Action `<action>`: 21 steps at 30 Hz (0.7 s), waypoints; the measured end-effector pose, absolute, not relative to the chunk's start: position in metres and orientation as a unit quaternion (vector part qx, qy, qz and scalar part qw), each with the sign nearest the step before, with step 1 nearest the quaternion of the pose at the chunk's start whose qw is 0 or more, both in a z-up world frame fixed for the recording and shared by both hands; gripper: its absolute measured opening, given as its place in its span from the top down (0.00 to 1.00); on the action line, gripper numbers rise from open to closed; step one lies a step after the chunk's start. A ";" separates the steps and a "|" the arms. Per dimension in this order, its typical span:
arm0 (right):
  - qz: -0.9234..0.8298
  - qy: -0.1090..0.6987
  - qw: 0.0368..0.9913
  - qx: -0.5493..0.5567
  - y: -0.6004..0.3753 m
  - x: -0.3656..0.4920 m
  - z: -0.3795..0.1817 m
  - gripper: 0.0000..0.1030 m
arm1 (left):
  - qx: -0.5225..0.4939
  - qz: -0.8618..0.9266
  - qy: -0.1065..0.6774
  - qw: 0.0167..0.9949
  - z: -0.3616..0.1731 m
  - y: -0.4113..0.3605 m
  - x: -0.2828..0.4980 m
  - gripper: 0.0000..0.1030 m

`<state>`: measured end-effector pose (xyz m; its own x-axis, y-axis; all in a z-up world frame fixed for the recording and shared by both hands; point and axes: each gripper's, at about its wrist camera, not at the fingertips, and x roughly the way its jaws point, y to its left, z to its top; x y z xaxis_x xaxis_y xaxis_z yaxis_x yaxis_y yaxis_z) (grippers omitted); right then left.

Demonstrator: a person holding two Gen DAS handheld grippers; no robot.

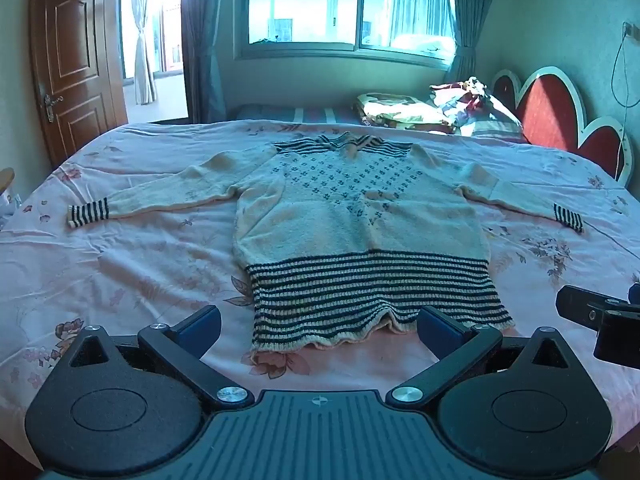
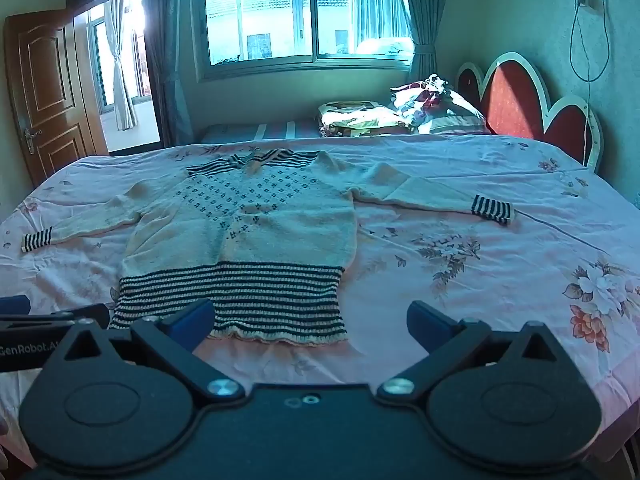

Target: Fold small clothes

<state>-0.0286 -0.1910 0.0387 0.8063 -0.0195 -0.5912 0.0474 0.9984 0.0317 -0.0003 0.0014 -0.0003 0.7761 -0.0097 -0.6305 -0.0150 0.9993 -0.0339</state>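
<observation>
Bedsheet [image 1: 120, 264]: pink with a floral print, covers the bed, fills the middle and lower field.
Headboard [image 1: 556, 116]: red with white scalloped trim, at 2 o'clock.
Folded quilts [image 1: 400, 114]: piled with pillows [image 1: 492, 120] just beside the headboard, at 1 o'clock.
Window [image 1: 340, 4]: sliding panes, at 12 o'clock, teal curtains [image 1: 464, 20] on either side.
Wooden door [image 1: 72, 68]: brown, panelled, stands open at 10 o'clock.
Cable [image 1: 622, 68]: hangs down the wall at 3 o'clock.

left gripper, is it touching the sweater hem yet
Apart. In the left wrist view the left gripper is wide open, and pink bedsheet shows between the sweater hem and its left finger.
</observation>
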 end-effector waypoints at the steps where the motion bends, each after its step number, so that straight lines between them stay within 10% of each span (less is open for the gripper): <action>1: -0.017 0.311 0.950 0.022 -0.191 -0.028 0.039 0.01 | -0.019 0.000 0.335 0.942 -0.001 0.002 0.000 0.00; 21: -0.018 0.306 0.951 0.025 -0.192 -0.024 0.042 0.01 | -0.003 0.004 0.326 0.945 0.003 -0.005 0.003 0.00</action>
<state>-0.0244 -0.1916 0.0415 0.8116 -0.0199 -0.5839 0.0501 0.9981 0.0357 0.0029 -0.0046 0.0026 0.7876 0.0062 -0.6162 -0.0106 0.9999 -0.0036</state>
